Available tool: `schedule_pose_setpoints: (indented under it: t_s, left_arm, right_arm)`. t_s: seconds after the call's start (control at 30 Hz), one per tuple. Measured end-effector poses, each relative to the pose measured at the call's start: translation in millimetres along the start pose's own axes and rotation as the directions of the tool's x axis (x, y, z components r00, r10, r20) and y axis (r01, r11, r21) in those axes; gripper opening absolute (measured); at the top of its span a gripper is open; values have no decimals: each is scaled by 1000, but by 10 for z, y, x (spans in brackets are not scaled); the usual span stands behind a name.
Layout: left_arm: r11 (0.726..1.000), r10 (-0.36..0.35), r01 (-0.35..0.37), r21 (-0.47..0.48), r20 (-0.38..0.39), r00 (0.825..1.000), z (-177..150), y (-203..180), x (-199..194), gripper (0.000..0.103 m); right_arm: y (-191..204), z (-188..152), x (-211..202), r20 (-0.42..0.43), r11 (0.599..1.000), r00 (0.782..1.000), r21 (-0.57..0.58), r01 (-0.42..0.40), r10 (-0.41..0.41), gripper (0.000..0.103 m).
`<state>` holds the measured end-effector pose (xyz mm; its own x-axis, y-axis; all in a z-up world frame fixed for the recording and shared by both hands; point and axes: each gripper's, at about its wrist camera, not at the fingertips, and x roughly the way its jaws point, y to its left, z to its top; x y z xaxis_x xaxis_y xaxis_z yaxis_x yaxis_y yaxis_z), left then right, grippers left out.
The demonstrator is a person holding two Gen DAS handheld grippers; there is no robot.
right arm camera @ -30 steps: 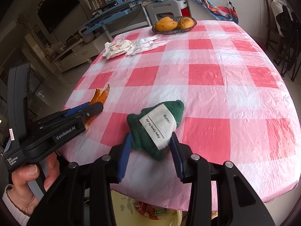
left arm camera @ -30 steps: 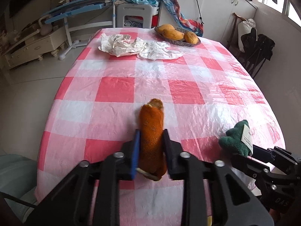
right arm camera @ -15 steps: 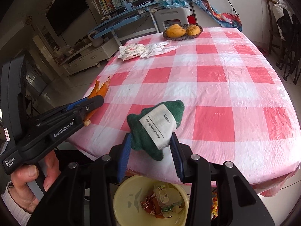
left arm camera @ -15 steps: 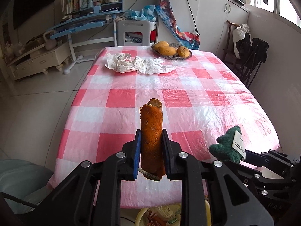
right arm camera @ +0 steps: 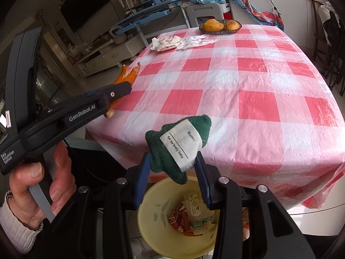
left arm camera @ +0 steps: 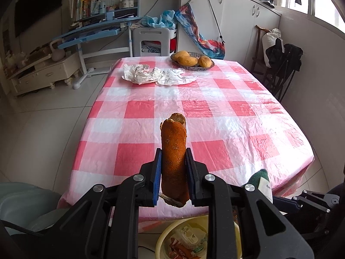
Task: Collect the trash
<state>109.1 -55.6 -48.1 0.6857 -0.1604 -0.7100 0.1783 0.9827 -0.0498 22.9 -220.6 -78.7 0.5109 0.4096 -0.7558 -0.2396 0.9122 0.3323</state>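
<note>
Orange peel, rough-skinned and curled into a tube, sits clamped upright between the blue pads of the left gripper, its top end sticking well above the jaws; in the right wrist view the same peel pokes out past the left gripper, held by a bare hand with a ribbed pale cuff. Right gripper jaws are clenched on a green plush scrap with a white fabric label sewn on; in the left wrist view that scrap shows at the lower right. Both held items hang off the near edge of the table, which carries a red-and-white checked plastic cloth. Below the grippers, on the floor, stands a yellow bin with wrappers and packets already in it; the plush scrap is roughly above its rim, the peel is off to one side of it. Crumpled white paper lies at the far end of the table, just beside a shallow basket holding three yellow-orange fruits. Blue desk, bookshelf and white cabinets in background.
</note>
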Motion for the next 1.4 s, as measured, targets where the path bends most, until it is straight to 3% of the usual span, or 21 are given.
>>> schedule_pose_setpoints:
  t_s: [0.3, 0.47, 0.73, 0.9, 1.0, 1.13, 1.4]
  left_arm:
    - [1000, -2, 2, -1, -3, 1000, -70, -2, -92, 20]
    - [1000, -6, 6, 1, -28, 1000, -252, -21, -198, 20]
    - [988, -75, 91, 126, -128, 989, -607, -311, -281, 20]
    - [965, -99, 147, 216, -220, 970, -801, -509, -244, 22]
    - [958, -88, 144, 247, -223, 971, -856, -566, -280, 29]
    - [966, -99, 142, 215, -196, 975, -824, -507, -341, 46]
    - [990, -94, 108, 89, -148, 984, -686, -257, -331, 53]
  right_arm:
    - [137, -294, 36, -83, 999, 996, -31, 15, -17, 49]
    - [-20, -266, -104, -8, 997, 999, 60, 51, -50, 64]
    - [-450, -263, -302, 108, 950, 991, 311, 39, -76, 70]
    - [-554, -304, -386, 134, 926, 985, 373, 52, -109, 72]
    - [-550, -301, -389, 129, 927, 984, 371, 65, -121, 73]
    - [-552, -297, -377, 122, 926, 984, 371, 73, -127, 76]
    - [-548, -303, -289, 94, 931, 987, 356, 86, -128, 76]
